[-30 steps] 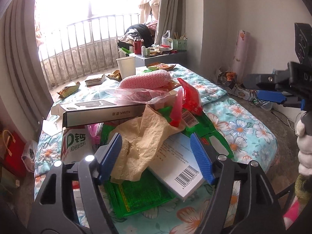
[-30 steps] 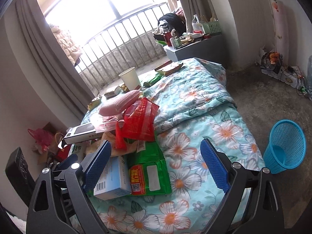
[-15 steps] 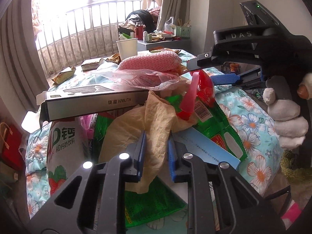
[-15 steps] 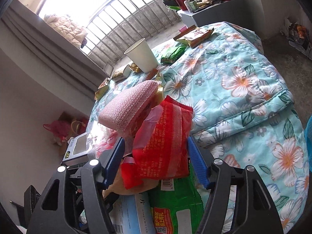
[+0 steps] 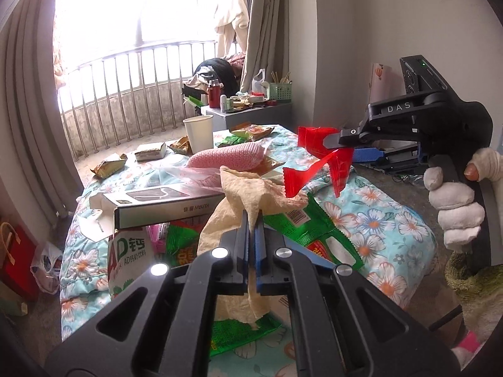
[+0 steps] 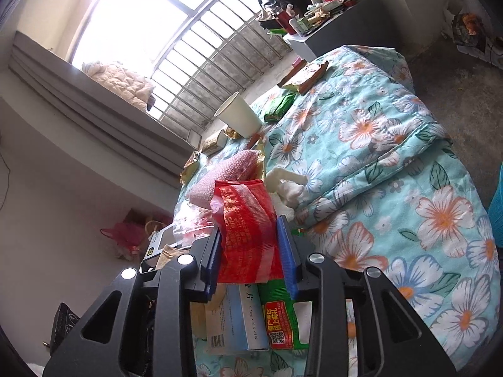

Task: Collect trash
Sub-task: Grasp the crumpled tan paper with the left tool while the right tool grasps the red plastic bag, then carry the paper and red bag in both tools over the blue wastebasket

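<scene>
Left gripper point(image 5: 251, 223) pinched tight on crumpled tan paper point(image 5: 248, 194). Right gripper point(image 6: 248, 245) closing on red wrapper point(image 6: 245, 220). "AD" on carton point(image 5: 129, 251); "DAS" on right gripper's side.

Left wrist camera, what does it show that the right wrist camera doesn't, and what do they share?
Only the left wrist view shows the left gripper shut on the crumpled tan paper, and the gloved hand.
Only the right wrist view shows white foam pieces.
Both show the red wrapper between the right gripper's closing jaws, and the paper cup.
</scene>
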`<state>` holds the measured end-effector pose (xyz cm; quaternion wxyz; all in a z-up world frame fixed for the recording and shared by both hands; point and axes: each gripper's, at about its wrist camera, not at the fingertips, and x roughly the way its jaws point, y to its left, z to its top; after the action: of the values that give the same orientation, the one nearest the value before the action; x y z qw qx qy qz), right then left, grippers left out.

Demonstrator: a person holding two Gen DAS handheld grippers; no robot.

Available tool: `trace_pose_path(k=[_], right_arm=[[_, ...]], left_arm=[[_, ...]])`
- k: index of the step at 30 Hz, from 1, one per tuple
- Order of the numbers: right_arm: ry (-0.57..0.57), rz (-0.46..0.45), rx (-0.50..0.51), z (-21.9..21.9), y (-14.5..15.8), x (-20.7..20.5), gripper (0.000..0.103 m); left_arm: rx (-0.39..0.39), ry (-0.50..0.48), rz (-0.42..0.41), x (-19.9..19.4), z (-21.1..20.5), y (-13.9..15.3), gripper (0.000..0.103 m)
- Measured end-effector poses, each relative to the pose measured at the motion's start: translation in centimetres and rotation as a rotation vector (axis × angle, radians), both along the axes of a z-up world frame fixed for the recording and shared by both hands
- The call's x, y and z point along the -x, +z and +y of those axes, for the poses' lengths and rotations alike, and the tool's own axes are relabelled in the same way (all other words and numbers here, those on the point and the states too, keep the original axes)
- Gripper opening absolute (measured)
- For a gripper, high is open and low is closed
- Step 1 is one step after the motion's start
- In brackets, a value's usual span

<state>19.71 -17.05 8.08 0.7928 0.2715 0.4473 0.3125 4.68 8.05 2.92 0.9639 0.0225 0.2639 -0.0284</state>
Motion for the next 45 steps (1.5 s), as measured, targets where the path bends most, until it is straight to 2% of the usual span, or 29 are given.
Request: trace_pose_path(k=[6,11,15,17,22,27,32,38,42,44,45], right_arm=[[-0.070,-0.072,-0.049,-4.5,2.5,3.1,0.032],[-0.213,-0.136,-0.067,-11.0,4.0,5.7,0.032],[-0.359,-0.148,-0.079,-17.4,3.8,7.5,0.032],[-0.437,-0.140,-0.076,-20.5,3.1,8.3,0.032],[-0.650,-0.096,-0.033,-27.8,0.0,9.7,0.032],[-0.789,-0.016,-0.040,-33.0,-4.3,9.1,0.032],[-0.872,0.063,-0.059,-37.0,-8.4,7.4,0.032],[-0.911,0.165,-0.105,-41.6,-13.7,3.6,0.032],[-0.911,0.222,-0.104,-43.8,-16.9,0.9,0.032],[-0.911,0.251,-0.090,-44.5,-18.4,-0.1,0.032],[-0.913,0.265,-0.081,-44.8,-19.0,-0.7,0.032]], left_arm=[[0.037,-0.092,-0.046,1.5,-1.9,3.2,0.001],[0.124,-0.220,-0.017,-0.4,-4.4,5.7,0.001],[0.075,-0.326,-0.008,-3.4,-9.0,7.3,0.001],[0.066,-0.402,0.022,-5.5,-11.9,7.6,0.001],[0.062,-0.535,0.172,-11.5,-21.0,7.1,0.001],[0.034,-0.622,0.335,-17.5,-31.1,4.0,0.001],[0.082,-0.679,0.501,-22.7,-39.4,-1.9,0.001],[0.155,-0.700,0.598,-26.7,-47.0,-8.4,0.001],[0.150,-0.686,0.649,-28.8,-50.8,-12.5,0.002],[0.134,-0.679,0.663,-29.9,-52.6,-14.5,0.007],[0.130,-0.674,0.668,-30.4,-53.2,-15.2,0.015]])
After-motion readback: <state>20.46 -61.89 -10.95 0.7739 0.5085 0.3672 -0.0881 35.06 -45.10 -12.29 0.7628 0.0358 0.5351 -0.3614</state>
